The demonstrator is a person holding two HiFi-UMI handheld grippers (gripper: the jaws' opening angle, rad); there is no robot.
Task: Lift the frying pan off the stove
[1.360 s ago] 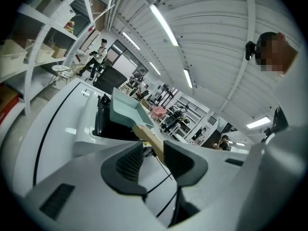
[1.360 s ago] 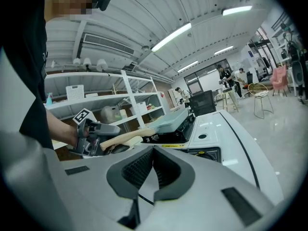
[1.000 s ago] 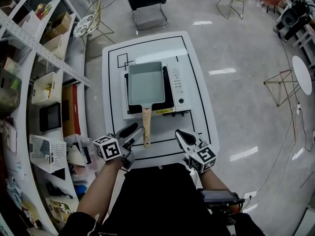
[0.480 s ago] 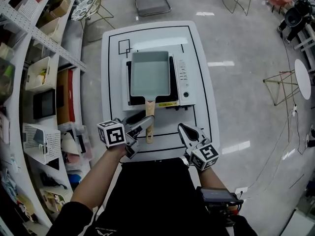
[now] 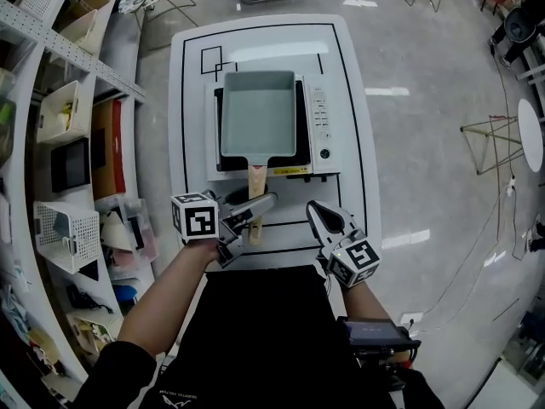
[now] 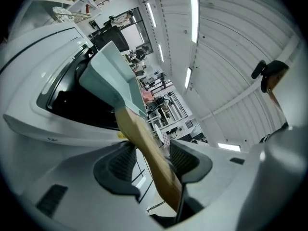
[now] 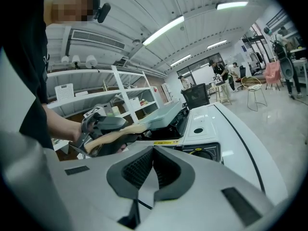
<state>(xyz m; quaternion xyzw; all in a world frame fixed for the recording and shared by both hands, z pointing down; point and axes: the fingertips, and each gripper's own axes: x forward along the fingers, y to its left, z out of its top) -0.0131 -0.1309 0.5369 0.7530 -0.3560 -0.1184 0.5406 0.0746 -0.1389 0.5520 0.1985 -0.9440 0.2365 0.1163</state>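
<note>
a white table carries a stove near its middle. the frying pan, rectangular and pale grey-green, sits on the stove's dark top. its wooden handle points to 6 o'clock, out past the stove's front edge. the left gripper reaches in from 7 o'clock. its fingers are spread with the handle between them, one pad clear of the wood, and they have just been closing. the right gripper is at 3 o'clock of the handle's end, well apart from it, fingers pressed together on nothing.
</note>
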